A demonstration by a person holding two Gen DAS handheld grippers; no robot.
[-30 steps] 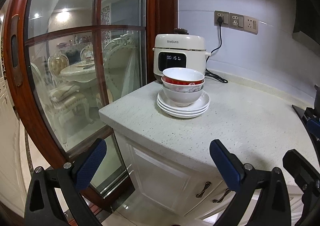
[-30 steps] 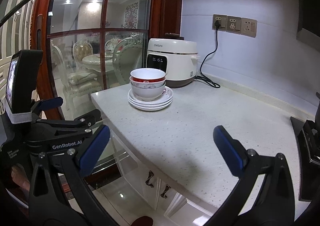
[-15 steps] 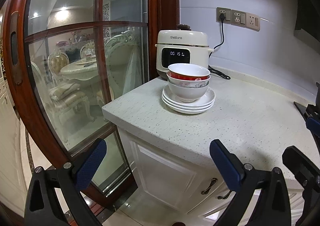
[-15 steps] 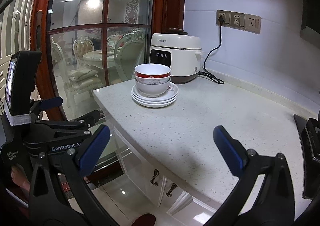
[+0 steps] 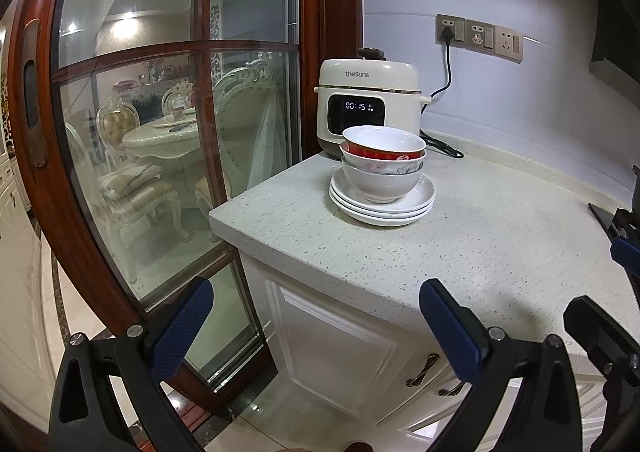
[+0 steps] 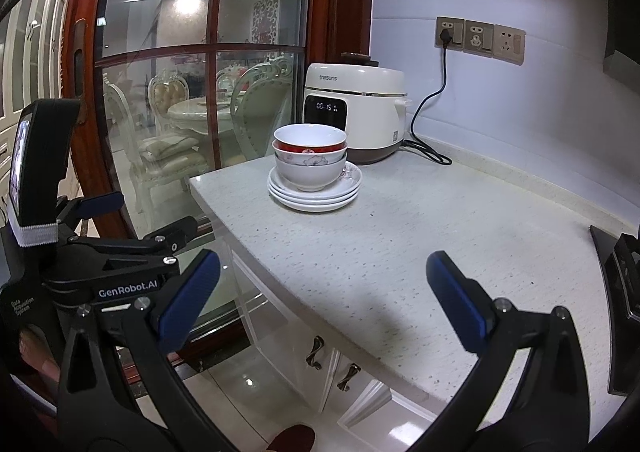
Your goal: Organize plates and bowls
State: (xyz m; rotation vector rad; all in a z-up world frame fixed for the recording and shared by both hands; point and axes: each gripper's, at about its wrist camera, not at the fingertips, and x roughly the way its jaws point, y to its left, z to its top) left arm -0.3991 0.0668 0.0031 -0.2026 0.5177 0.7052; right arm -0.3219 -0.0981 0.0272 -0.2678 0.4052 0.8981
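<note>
Speckled stone counter (image 5: pixel 460 252), matte. Glossy round bowls (image 5: pixel 382 167), three nested, sit on stacked white plates (image 5: pixel 380 207) beside the cream cooker (image 5: pixel 368 99). Left gripper (image 5: pixel 316 324) and right gripper (image 6: pixel 324 292): blue pads spread wide, holding nothing, short of the stack.

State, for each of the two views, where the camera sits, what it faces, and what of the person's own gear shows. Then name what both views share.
Left wrist: on the left claw, open, facing the counter corner and glass door; right claw's edge at far right.
Right wrist: on the right claw, open, facing the counter; left claw's body at left.
Shared: bowls stacked on plates, cooker, sockets.
</note>
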